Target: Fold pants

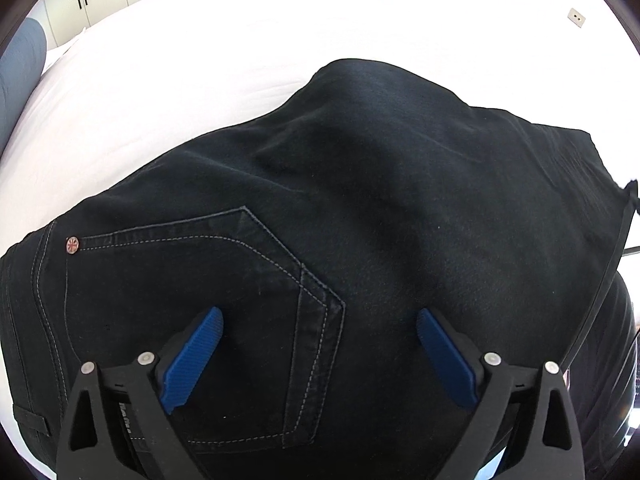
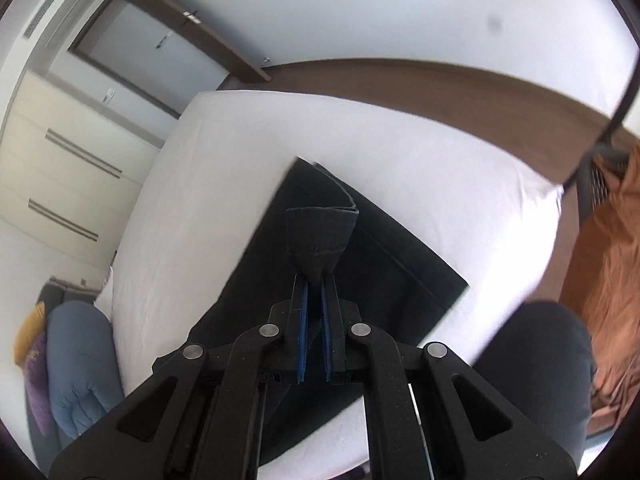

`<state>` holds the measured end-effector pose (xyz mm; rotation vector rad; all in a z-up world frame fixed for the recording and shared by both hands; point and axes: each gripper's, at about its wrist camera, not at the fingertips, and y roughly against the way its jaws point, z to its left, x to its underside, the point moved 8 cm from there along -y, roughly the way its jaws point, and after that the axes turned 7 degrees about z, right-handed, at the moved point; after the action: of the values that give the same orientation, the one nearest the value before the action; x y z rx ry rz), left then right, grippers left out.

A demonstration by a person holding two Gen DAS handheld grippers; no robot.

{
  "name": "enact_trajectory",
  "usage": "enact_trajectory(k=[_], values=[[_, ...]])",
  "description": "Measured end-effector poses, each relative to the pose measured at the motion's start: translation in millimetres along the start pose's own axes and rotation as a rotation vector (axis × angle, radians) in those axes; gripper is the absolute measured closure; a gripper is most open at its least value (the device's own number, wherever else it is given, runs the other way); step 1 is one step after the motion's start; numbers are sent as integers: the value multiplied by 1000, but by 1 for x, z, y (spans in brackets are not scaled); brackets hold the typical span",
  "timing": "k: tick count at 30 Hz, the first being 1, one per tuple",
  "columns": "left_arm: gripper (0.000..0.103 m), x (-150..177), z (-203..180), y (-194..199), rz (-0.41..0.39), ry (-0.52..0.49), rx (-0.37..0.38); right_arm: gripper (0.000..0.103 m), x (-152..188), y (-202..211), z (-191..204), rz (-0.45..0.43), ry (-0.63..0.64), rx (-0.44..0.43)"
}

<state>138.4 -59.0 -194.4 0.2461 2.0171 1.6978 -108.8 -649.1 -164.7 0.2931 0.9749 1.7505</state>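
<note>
Now, left wrist view
Pants: black jeans (image 1: 360, 200) spread on the white bed (image 1: 180, 60), back pocket (image 1: 192, 280) with pale stitching and copper rivet (image 1: 72, 245) at 8 o'clock.
Left gripper (image 1: 320, 320): blue pads wide apart over the pocket, gripping nothing.

Right wrist view
Right gripper (image 2: 315, 280): pads clamped on a stitched hem (image 2: 318, 236), lifted off the cloth.
Jeans (image 2: 380, 256): centre of bed (image 2: 200, 200), running to 6 o'clock.

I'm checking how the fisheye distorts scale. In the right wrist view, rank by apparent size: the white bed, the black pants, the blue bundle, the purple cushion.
1. White bed
2. Black pants
3. Blue bundle
4. Purple cushion, smallest

The bundle and cushion lie at the warped edge, so their true sizes stay unsure.
</note>
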Motion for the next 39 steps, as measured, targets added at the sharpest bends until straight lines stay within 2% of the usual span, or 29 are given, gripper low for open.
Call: enact_trajectory(k=[6,12,13,17,22,27,30,32,33,36,39], values=[[1,-12,-8,-10,23,13,-28,94,11,-21,-49,63,-186,-119],[1,-19,-18,-16,39,19,-42,94,23,-21,-64,45,-273,-253],[1,-20,-21,-17,40,19,-44,94,27,-16,-48,41,-276,-266],[1,-22,-28,-21,45,20,-50,94,27,-16,-35,40,-217,-216],[1,-13,-34,-18,43,23,-53,99,24,-20,-55,36,-263,-153],[1,-12,-36,-16,41,19,-55,99,21,-25,-66,56,-267,-174],[1,-7,-39,-15,40,17,-54,97,15,-6,-74,37,-284,-157],[1,-5,-36,-14,37,15,-54,97,8,16,-88,-15,-282,-44],[1,-5,-36,-13,36,16,-54,97,4,29,-92,-46,-279,-14],[1,-4,-33,-13,32,18,-55,97,-8,54,-66,-78,-167,-67],[1,-4,-31,-12,30,20,-56,97,-4,47,-3,-9,27,-161]])
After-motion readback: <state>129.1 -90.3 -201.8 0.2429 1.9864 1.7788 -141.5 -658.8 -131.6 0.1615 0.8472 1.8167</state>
